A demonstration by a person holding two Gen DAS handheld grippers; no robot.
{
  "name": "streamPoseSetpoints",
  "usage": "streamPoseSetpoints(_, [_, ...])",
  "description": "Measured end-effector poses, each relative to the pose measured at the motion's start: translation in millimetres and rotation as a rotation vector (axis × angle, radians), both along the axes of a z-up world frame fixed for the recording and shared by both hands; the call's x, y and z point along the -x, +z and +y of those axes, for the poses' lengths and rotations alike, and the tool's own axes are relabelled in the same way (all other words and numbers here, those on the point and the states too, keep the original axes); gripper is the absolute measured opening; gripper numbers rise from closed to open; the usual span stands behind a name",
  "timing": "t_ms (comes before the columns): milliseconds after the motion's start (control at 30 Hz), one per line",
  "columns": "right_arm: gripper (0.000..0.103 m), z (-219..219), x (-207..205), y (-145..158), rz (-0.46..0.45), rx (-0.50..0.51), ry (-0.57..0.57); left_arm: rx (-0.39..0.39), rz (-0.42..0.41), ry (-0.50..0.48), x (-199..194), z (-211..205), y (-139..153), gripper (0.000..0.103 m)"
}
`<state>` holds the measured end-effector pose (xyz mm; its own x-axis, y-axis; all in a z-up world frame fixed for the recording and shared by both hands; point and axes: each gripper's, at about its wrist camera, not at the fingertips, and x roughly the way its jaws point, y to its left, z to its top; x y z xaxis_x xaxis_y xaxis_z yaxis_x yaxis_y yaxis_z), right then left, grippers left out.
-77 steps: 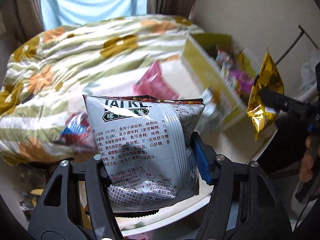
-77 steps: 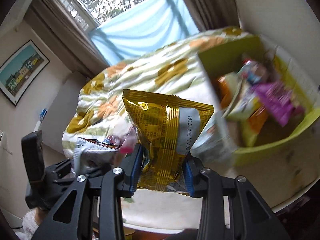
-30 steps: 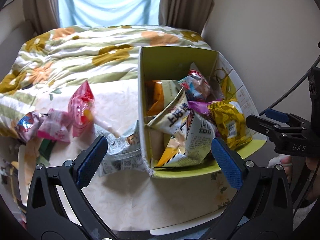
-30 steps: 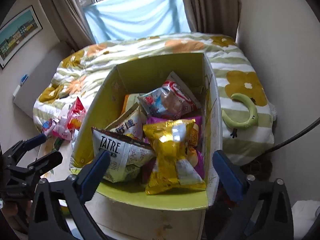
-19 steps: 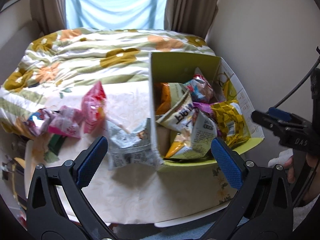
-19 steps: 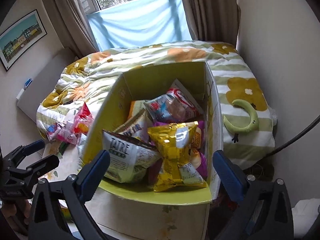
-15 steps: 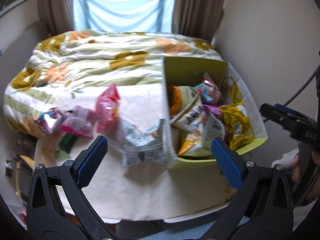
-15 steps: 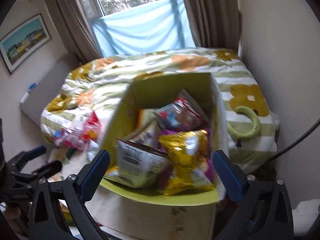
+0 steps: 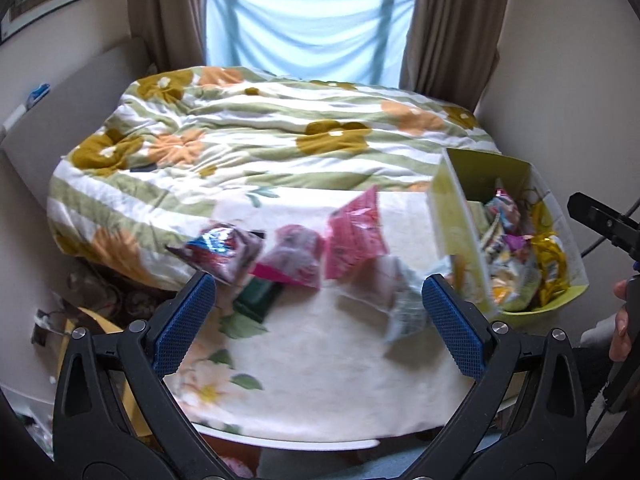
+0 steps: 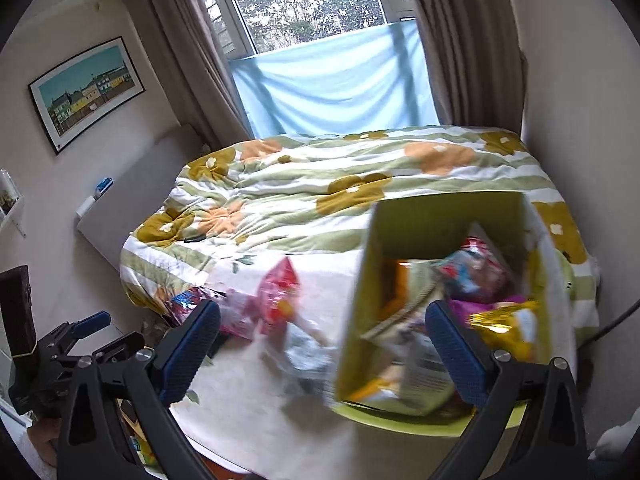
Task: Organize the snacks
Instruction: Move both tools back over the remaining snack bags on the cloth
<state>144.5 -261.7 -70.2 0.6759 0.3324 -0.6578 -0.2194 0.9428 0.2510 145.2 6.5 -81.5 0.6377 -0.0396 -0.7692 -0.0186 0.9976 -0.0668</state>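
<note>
A yellow-green cardboard box (image 9: pixel 452 216) (image 10: pixel 360 300) full of snack packets stands at the right of a round table (image 9: pixel 320 392); a gold packet (image 10: pixel 508 330) (image 9: pixel 554 256) lies on top inside. Left of the box lie loose packets: a pink one (image 9: pixel 354 234) (image 10: pixel 278 296), a magenta one (image 9: pixel 292 258), a blue-red one (image 9: pixel 220 250) and a silvery one (image 9: pixel 400 304) against the box wall. My left gripper (image 9: pixel 316 320) hangs open above the table's near side, empty. My right gripper (image 10: pixel 320 354) is open and empty, near the box's front left corner.
A bed with a floral quilt (image 9: pixel 260 140) (image 10: pixel 320 184) lies right behind the table, under a window with brown curtains. A dark green flat item (image 9: pixel 258 298) lies near the table's left edge. A hand (image 9: pixel 622 328) holds the right gripper's handle at far right. Clutter sits on the floor at left.
Both grippers let go of their packets, the white one and the gold one, which now lie in the box. Both views have since swung left and back, away from the box.
</note>
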Motion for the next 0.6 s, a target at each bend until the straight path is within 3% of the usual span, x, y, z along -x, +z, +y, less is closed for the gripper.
streamPoseSetpoints(333, [0.102,114.8,-37.3,-27.8,0.08,0.003,-0.029,0.045,0.11,-0.087,-64.7,117.7,-41.9,0.102])
streamPoseSetpoints(600, [0.102,173.2,-65.3,-73.9,0.18,-0.013,-0.111,0.082,0.251,-0.182,-121.4,152.6,-105.3,0.102])
